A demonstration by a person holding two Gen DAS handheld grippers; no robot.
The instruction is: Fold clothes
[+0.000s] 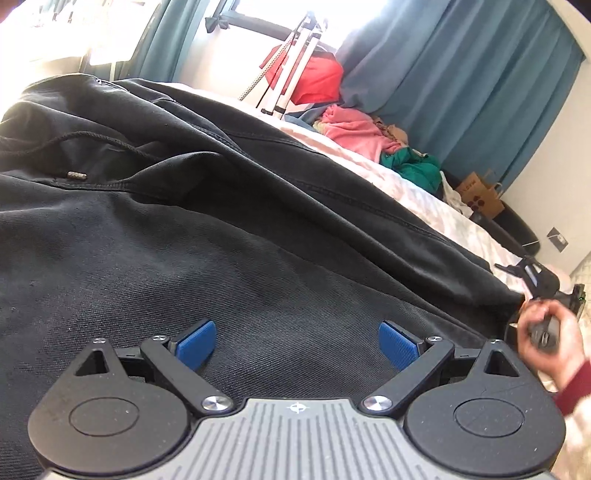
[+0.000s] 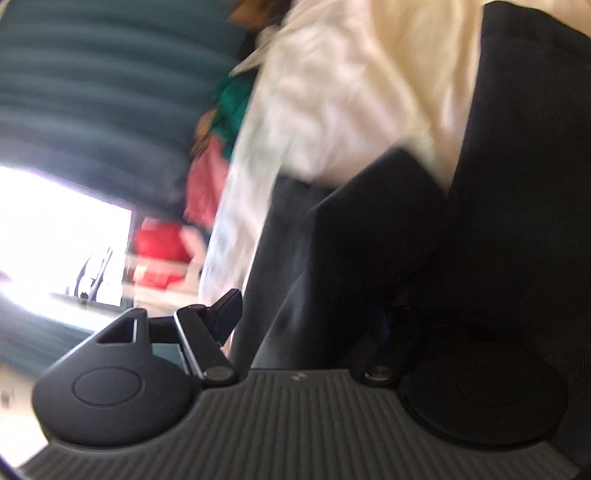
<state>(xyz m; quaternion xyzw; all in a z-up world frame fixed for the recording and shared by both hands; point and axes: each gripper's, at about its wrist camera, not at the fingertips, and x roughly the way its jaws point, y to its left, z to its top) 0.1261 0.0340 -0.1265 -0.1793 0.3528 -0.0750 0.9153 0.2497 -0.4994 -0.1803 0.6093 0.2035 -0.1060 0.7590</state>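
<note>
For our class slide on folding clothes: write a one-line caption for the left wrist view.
Open blue-padded left gripper above a black drawstring garment spread across a white bed.

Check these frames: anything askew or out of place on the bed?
The black hoodie lies rumpled and diagonal, its drawstring trailing loose. Unfolded pink, green and red clothes are heaped along the bed's far edge. Right wrist view is motion-blurred.

Blown-out window point(image 1: 258, 14) glare, fisheye edges, right view motion-blurred
</note>
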